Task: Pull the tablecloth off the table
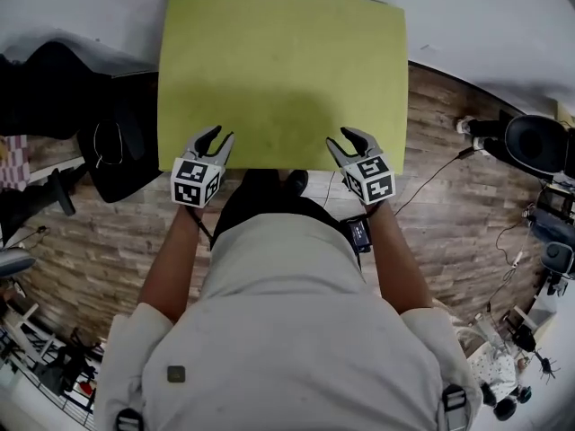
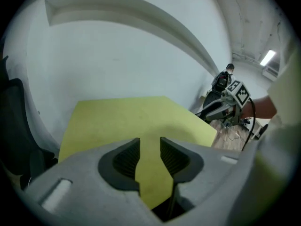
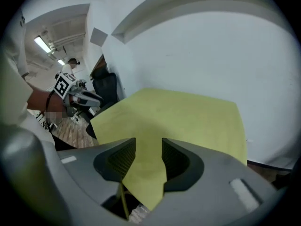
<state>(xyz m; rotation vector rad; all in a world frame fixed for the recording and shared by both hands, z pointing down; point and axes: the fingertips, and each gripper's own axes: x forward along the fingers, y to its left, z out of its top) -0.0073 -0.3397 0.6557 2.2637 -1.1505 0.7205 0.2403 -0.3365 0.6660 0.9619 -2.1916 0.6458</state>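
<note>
Left gripper, grey, two-jawed, with a black-and-white marker cube: jaws apart by a narrow gap, nothing clamped. It is held at the near left edge of the yellow-green rectangular fabric tablecloth, and cloth shows through the gap. Right gripper, same make: jaws likewise parted and gripping nothing, at the near right edge of the tablecloth. The cloth's border appears to hang down between these jaws, though whether the ribbed pads touch it cannot be settled from this angle. In the head view both the left gripper and the right gripper point away from the person, level with each other and well apart, tips over the cloth's front margin. The tablecloth is spread flat and smooth over the surface, which it hides from above; its far edge meets the plain white wall. Black office chair: just beside the cloth's left side. Wood-plank floor: grey-brown, with a thin black cable trailing across it to the right.
</note>
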